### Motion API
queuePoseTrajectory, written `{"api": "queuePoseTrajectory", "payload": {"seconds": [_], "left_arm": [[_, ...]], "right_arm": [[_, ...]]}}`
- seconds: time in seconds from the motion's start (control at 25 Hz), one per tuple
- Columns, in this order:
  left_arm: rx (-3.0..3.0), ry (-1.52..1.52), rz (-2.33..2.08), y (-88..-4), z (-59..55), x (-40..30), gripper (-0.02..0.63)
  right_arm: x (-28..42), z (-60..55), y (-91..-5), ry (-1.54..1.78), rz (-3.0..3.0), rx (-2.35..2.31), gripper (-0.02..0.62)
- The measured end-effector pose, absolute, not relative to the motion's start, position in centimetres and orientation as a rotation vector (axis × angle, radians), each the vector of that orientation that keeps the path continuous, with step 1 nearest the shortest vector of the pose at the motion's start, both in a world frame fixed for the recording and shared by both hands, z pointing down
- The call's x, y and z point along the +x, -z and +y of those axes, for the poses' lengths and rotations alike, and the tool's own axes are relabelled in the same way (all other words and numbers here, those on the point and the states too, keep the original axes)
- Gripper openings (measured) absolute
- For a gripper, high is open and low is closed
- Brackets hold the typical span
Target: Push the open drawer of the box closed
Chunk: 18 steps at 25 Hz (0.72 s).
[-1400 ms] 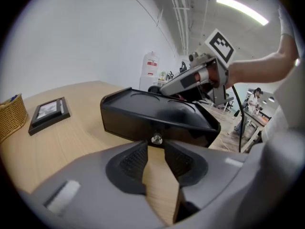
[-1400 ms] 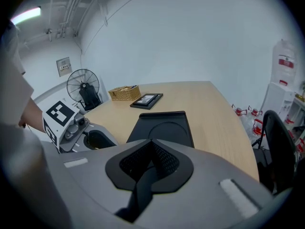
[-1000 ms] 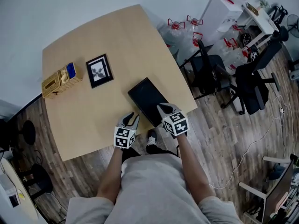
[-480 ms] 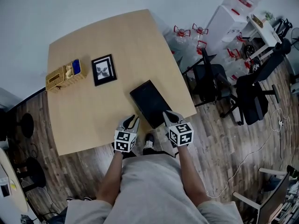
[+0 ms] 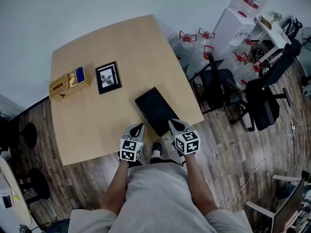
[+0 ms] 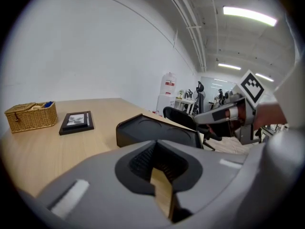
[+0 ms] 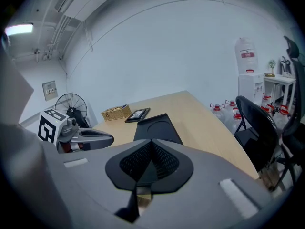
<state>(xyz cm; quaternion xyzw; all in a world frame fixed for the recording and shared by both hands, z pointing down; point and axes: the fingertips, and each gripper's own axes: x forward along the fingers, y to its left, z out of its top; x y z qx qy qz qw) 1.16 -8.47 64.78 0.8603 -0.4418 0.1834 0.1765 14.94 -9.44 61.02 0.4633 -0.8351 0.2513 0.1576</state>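
box (image 5: 154, 109) | just left of right hand-held gripper (image 5: 173, 124); jaws together

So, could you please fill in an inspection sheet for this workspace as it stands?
Surface: light wood table, on a wood floor.
Job's things: black box near the table's near right edge; whether its drawer is open cannot be told.
Clutter: picture frame and wicker basket toward the far left.
Grippers: left hand-held gripper has just closed its jaws, nothing between them; right hand-held gripper shut, empty; both at the table's near edge.
Cables: one loose cable on the floor, right.
Surroundings: office chairs and water bottles beside the table.
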Motion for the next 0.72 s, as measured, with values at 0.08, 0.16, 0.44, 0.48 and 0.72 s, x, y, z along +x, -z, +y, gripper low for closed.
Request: {"api": "queuePoseTrajectory", "payload": {"seconds": [0.08,0.16,0.44,0.48,0.72], "left_arm": [[2.438,-0.514,-1.240,-64.8,-8.5,1.3,0.052],[2.429,-0.512,-1.233,-65.0,-8.5,1.4,0.052],[2.393,-0.511,-1.255,-65.4,-8.8,1.5,0.052],[2.389,-0.509,-1.257,-65.4,-8.8,1.5,0.052],[2.382,-0.511,-1.257,-65.4,-8.7,1.6,0.052]], "right_arm": [[15.4,-9.3,-61.2,-0.727,-2.384,1.334,0.003],[15.8,-9.1,-61.3,-0.728,-2.376,1.343,0.003],[17.2,-8.8,-61.5,-0.735,-2.366,1.358,0.003],[17.3,-8.9,-61.5,-0.734,-2.368,1.358,0.003],[16.7,-9.4,-61.4,-0.720,-2.388,1.329,0.003]]}}
